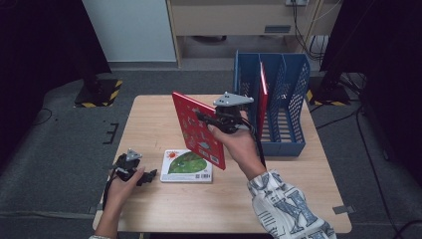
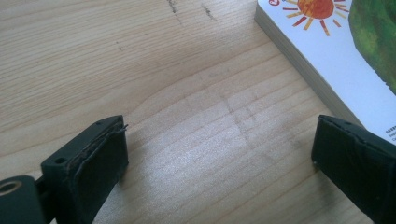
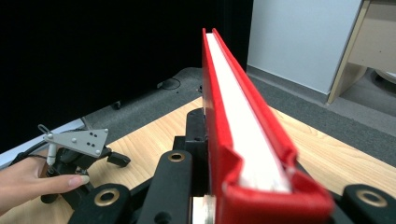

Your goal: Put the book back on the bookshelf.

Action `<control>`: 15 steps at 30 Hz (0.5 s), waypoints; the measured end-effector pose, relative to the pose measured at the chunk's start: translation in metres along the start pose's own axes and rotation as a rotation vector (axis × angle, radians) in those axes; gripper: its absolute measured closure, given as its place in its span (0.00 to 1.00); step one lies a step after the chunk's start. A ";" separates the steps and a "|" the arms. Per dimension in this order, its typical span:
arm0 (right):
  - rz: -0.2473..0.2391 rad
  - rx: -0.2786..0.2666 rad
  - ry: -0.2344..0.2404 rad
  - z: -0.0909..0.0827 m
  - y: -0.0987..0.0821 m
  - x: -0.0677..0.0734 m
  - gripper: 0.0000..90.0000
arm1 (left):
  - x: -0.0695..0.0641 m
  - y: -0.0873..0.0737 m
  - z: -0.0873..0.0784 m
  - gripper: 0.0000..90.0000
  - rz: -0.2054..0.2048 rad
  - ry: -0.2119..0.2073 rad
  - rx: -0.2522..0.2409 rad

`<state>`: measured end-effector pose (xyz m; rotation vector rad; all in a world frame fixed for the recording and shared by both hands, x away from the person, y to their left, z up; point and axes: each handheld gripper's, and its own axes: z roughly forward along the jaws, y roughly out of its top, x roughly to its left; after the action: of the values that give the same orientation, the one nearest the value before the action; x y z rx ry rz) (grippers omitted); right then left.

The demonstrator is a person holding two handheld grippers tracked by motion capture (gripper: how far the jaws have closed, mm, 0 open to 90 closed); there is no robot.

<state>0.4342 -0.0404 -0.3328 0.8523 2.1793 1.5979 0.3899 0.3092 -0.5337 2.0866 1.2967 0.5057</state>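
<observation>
My right gripper is shut on a red hardcover book and holds it upright above the middle of the wooden table. In the right gripper view the red book stands edge-on between the black jaws, white pages showing. A white book with a green picture and a sun lies flat near the table's front. My left gripper rests low on the table just left of it, open. In the left gripper view its jaws stand wide apart over bare wood, with the flat book at the upper right.
A blue slotted file rack stands at the table's back right, with another red book upright in it. Dark curtains, cables and a cabinet lie beyond the table. A patterned sleeve crosses the front right corner.
</observation>
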 end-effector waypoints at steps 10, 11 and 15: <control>0.014 -0.016 -0.003 -0.021 -0.005 -0.004 0.88 | -0.001 -0.003 0.001 0.00 0.006 0.004 -0.021; 0.014 -0.017 -0.004 -0.023 -0.006 -0.004 0.88 | -0.001 -0.003 0.001 0.00 0.006 0.004 -0.022; 0.010 -0.015 -0.003 -0.031 -0.009 -0.004 0.88 | -0.001 -0.003 0.001 0.00 0.008 0.004 -0.019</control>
<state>0.4174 -0.0682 -0.3311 0.8618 2.1614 1.6138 0.3879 0.3092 -0.5365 2.0769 1.2813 0.5241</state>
